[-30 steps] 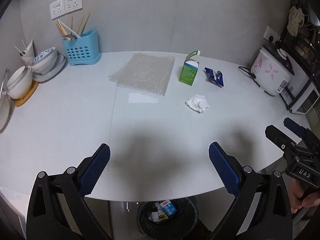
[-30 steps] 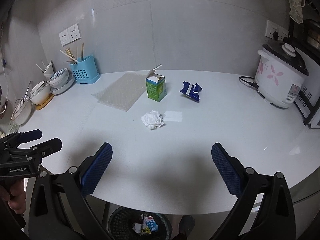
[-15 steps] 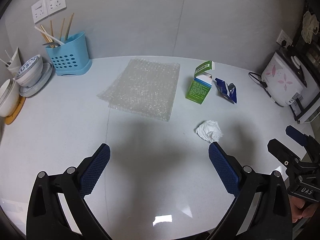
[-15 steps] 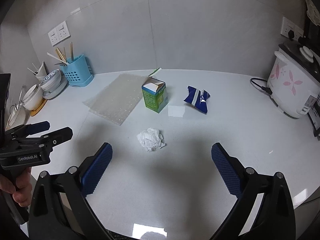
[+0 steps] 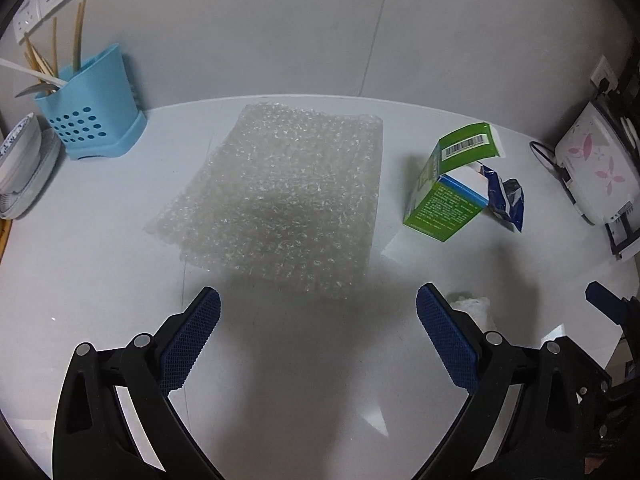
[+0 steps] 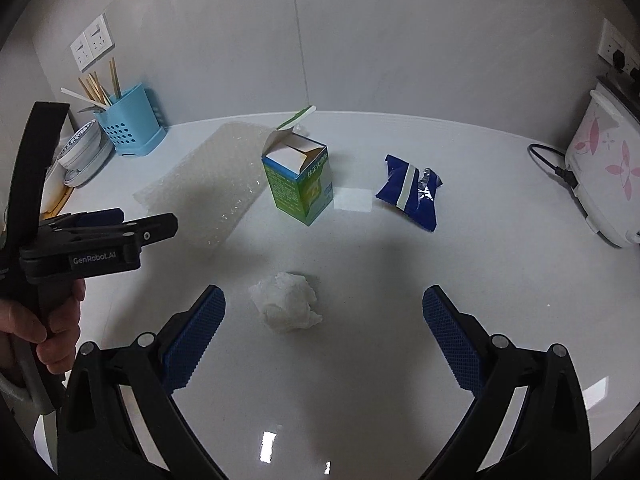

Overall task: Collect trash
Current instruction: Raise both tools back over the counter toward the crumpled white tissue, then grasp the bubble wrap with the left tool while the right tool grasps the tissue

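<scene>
Each camera sits on its own hand-held gripper and looks forward and down, low over the white counter (image 5: 100,264). The left view faces the bubble wrap sheet (image 5: 280,196); the right view faces the crumpled tissue (image 6: 286,302) from close. Both views share the green carton (image 6: 298,184), the blue utensil holder (image 5: 88,114) and the rice cooker (image 6: 604,184).

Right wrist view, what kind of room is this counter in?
Most likely a home kitchen: a white counter holds a rice cooker plugged in at the right, a blue utensil holder with chopsticks, and stacked bowls at the left.
</scene>
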The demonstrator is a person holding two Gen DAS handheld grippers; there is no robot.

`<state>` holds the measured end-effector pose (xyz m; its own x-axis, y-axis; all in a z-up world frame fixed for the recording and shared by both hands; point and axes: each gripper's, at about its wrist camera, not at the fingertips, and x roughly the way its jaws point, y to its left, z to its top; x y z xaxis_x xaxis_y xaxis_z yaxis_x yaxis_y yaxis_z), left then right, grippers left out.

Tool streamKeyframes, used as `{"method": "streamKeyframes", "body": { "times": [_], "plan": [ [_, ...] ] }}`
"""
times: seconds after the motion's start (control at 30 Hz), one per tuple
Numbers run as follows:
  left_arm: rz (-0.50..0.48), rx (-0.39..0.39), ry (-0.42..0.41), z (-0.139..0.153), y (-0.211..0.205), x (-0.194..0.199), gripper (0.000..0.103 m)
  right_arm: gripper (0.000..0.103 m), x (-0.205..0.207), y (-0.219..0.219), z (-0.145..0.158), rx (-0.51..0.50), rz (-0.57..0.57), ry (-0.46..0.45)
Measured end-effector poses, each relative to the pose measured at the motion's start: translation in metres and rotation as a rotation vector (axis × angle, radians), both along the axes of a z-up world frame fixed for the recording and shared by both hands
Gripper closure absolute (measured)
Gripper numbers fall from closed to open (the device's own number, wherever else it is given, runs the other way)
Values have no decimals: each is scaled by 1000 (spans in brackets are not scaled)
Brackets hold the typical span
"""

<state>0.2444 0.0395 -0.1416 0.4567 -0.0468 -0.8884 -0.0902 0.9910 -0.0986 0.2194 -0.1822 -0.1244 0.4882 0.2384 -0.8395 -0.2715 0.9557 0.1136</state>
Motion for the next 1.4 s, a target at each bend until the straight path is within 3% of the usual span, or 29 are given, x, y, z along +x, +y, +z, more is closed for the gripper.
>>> {"method": "streamKeyframes", "body": {
  "times": [0.4, 0.6, 0.8, 0.9, 1.07, 1.17, 1.23, 1.4],
  "plan": [
    [-47, -3, 80, -48, -8, 53, 7, 12, 21, 21, -46, -5, 52, 82],
    [-44, 22, 107, -61, -11, 65, 7, 23, 28, 32, -60, -4, 75, 125],
    [-47, 114, 149, -67, -19, 69, 20, 40, 32, 36, -72, 11, 79, 179],
    [-29, 111, 162, -65, -17, 69, 31, 51, 33, 39, -74, 10, 84, 193],
    [1, 123, 178, -62, -6, 71, 69, 67, 30, 43, -74, -20, 77, 199],
    [8, 147, 179, -60, -5, 68, 83, 83, 31, 47, -76, -24, 60, 210],
    [14, 157, 180, -59, -5, 67, 88, 90, 32, 46, -76, -26, 51, 213],
    [32, 167, 177, -54, -7, 67, 92, 92, 36, 43, -76, -22, 49, 216]
  ]
}}
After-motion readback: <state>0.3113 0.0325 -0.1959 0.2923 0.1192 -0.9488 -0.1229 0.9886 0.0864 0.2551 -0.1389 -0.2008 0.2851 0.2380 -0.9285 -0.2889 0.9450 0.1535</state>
